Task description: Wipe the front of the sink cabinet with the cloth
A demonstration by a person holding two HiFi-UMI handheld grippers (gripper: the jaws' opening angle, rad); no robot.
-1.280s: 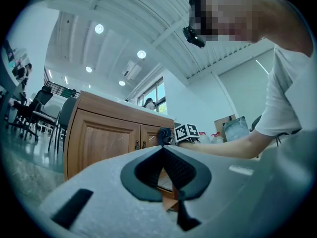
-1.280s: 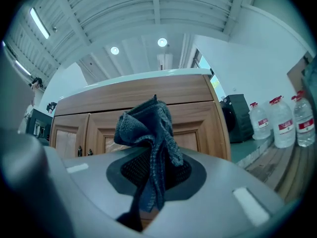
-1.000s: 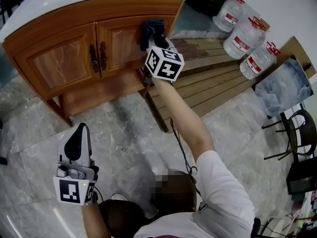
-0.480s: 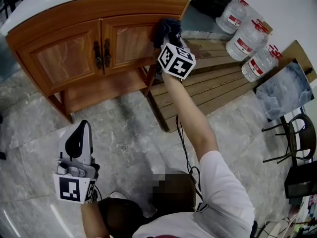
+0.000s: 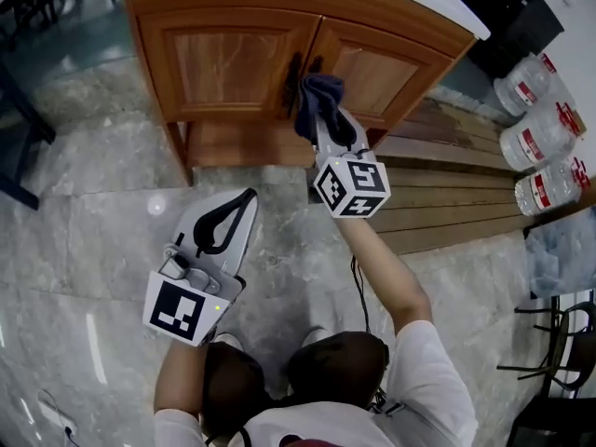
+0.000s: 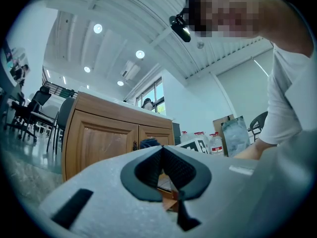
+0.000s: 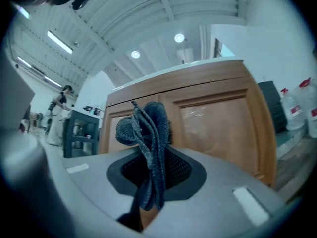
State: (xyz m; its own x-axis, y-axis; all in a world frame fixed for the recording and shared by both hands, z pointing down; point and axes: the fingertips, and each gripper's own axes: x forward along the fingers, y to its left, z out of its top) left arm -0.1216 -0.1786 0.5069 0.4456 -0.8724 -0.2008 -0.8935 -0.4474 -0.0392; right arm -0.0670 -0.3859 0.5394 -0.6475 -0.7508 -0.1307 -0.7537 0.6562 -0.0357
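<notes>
The wooden sink cabinet [image 5: 223, 59] with two doors and a white top stands at the top of the head view. A dark blue cloth [image 5: 317, 101] sits in front of the seam between the doors, by the dark handles [image 5: 296, 68]. My right gripper [image 5: 323, 117] is shut on the cloth. In the right gripper view the cloth [image 7: 147, 133] sticks up bunched from the jaws, with the cabinet [image 7: 213, 113] behind it. I cannot tell if the cloth touches the wood. My left gripper [image 5: 244, 199] is shut and empty, held low over the floor and away from the cabinet [image 6: 101, 143].
Wooden planks [image 5: 456, 194] lie on the marble floor right of the cabinet. Large water bottles [image 5: 535, 138] stand beyond them, with a black bin [image 5: 507, 12] behind. A dark chair [image 5: 19, 138] is at the left edge, another [image 5: 559, 422] at the bottom right.
The right gripper has carried the cloth left, from the right door's outer edge to the middle by the handles. The left gripper has come up closer to the cabinet.
</notes>
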